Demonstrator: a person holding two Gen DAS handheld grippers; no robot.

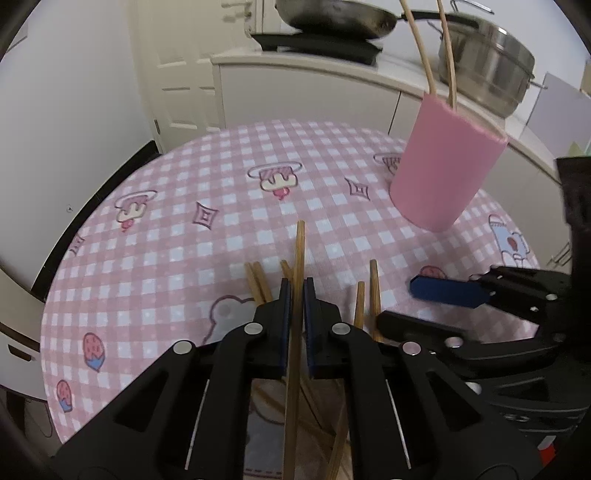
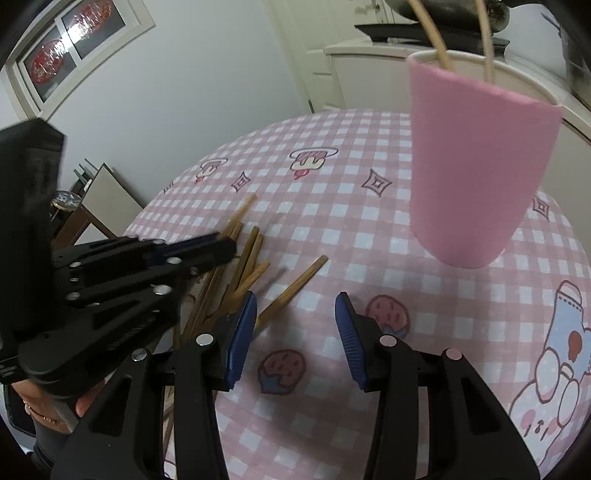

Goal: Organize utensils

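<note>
My left gripper (image 1: 297, 295) is shut on one brown wooden chopstick (image 1: 297, 258) that runs between its pads and sticks out forward above the table. Several more brown chopsticks (image 1: 373, 288) lie in a loose pile under and beside it; the pile also shows in the right wrist view (image 2: 251, 254). A pink cup (image 1: 443, 170) stands at the far right with two pale chopsticks (image 1: 421, 48) in it, and is large in the right wrist view (image 2: 476, 162). My right gripper (image 2: 295, 306) is open and empty above the cloth, right of the pile.
The round table has a pink checked cloth (image 1: 207, 177) with cartoon prints. Behind it is a white counter (image 1: 303, 88) with a dark pan (image 1: 332, 18) and a steel pot (image 1: 487, 70). The left gripper shows in the right wrist view (image 2: 207, 247).
</note>
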